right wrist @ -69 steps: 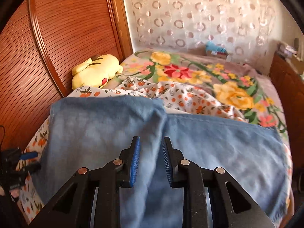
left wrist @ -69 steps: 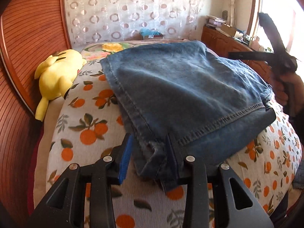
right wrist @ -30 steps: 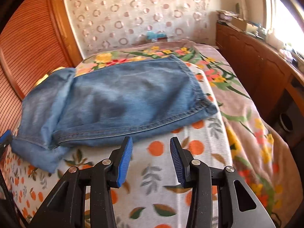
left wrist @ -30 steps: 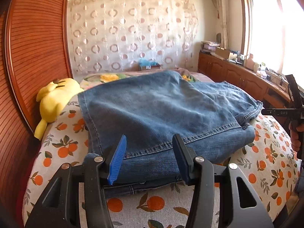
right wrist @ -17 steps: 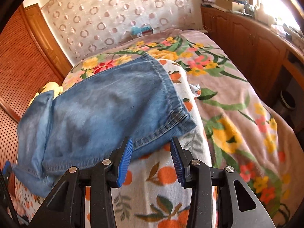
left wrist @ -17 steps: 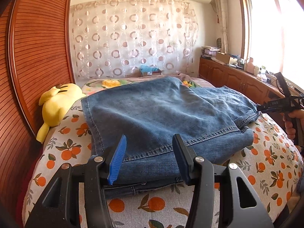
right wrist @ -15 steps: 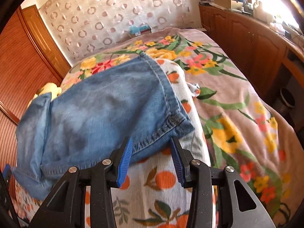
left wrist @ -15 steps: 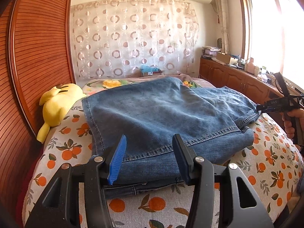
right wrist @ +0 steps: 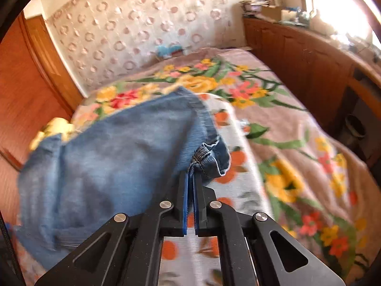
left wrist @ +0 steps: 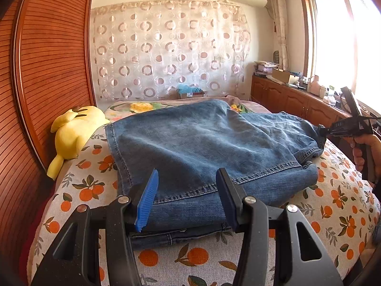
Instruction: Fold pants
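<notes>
Pants [left wrist: 209, 147] folded, lying crosswise; right hand-held gripper [right wrist: 190, 178] pinches corner, left [left wrist: 188, 190] wide.

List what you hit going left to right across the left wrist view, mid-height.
Wooden headboard → yellow plush toy → folded jeans → right tongs clamped on the jeans' corner → hand holding them.

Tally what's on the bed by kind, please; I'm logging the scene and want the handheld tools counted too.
Jeans: 1
Yellow plush toy: 1
Handheld tools: 2, the left tool open and the right tool shut on the jeans' corner
Total: 4
</notes>
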{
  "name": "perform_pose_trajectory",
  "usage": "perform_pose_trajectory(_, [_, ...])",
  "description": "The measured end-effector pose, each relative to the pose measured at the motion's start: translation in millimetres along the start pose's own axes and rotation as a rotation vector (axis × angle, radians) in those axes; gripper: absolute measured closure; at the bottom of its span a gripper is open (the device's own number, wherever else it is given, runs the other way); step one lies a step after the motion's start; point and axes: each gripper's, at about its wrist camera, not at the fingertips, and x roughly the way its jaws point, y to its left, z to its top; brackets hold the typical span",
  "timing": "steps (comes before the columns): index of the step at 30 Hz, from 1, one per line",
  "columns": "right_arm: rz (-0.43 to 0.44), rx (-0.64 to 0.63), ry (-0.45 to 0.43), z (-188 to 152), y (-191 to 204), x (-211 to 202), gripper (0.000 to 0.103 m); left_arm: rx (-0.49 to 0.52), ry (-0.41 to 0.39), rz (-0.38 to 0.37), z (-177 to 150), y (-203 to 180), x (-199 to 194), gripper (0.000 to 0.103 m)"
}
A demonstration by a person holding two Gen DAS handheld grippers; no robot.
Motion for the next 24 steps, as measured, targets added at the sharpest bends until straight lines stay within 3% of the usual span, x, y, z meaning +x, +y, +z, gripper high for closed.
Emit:
perform_pose_trajectory(5, [0.108, -0.021, -0.023, 1.3, 23.0, -16.2, 0.100, 0.006, 0.021, 0.022, 1.7, -2.8, 4.0, 0.051])
perform_pose_trajectory(10, [0.200, -0.113, -0.040, -5.7, 69.1, -32.5, 0.100, -0.020, 0.033, -0.041, -0.4, 3.0, 0.5, 0.051])
perform_pose_trajectory(19, [0.439, -0.271, -0.013, -36.2, 177.6, -46.5, 0.100, -0.027, 0.047, 0.024, -0.5, 29.0, -22.6, 0.051])
perform_pose_trajectory(24, [0.590, -0.365, 0.054, -75.6, 227.5, -57.0, 0.100, -0.054, 0.046, 0.065, -3.8, 54.7, -31.2, 0.051])
